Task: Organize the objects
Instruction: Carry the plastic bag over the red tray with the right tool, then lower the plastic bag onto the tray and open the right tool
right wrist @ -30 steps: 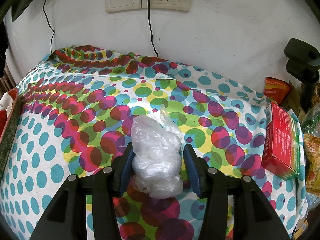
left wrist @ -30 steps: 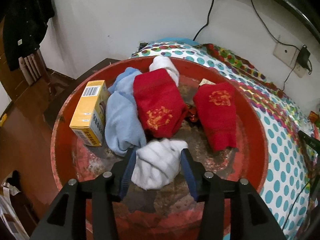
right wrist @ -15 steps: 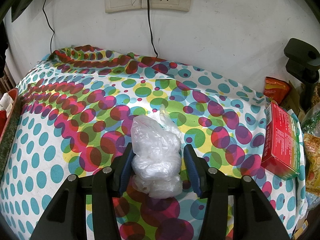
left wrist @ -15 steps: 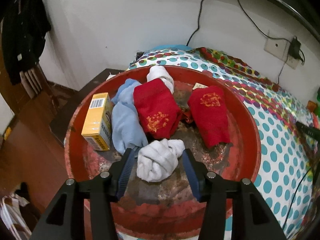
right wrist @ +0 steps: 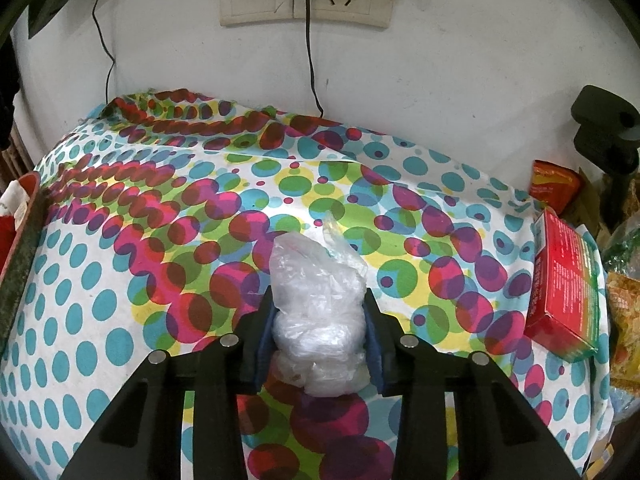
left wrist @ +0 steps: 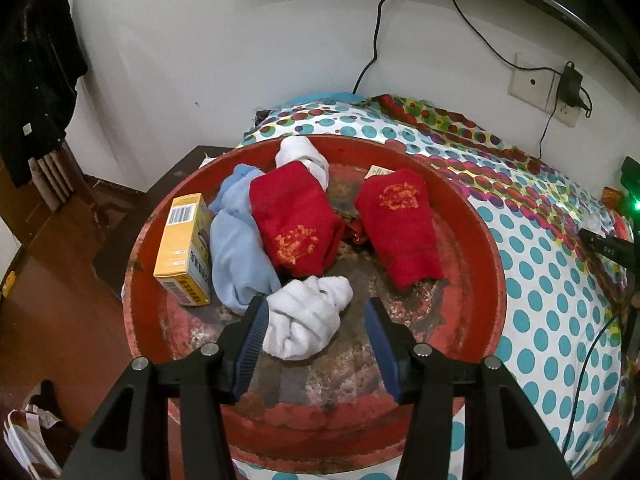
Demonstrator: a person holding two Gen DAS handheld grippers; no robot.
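— Status, left side?
— My left gripper (left wrist: pixel 316 322) stands spread over the white sock bundle (left wrist: pixel 306 318) in the red tray (left wrist: pixel 484 280).
— Right?
— My right gripper (right wrist: pixel 318 330) is closing, pads against the plastic bag (right wrist: pixel 318 300) on the dotted cloth (right wrist: pixel 100 300).

In the red tray (left wrist: pixel 472 216) lie two red socks (left wrist: pixel 294 216) (left wrist: pixel 400 228), two white sock bundles (left wrist: pixel 306 320) (left wrist: pixel 302 154), one light blue sock (left wrist: pixel 236 256) and one yellow box (left wrist: pixel 184 248). Beside the tray, on the dotted cloth (right wrist: pixel 100 300), sit one crumpled plastic bag (right wrist: pixel 316 300) and one red box (right wrist: pixel 568 284).

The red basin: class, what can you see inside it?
In the red basin: two red cloths, a blue cloth, two white cloths and a yellow box. Anything beneath them is hidden.
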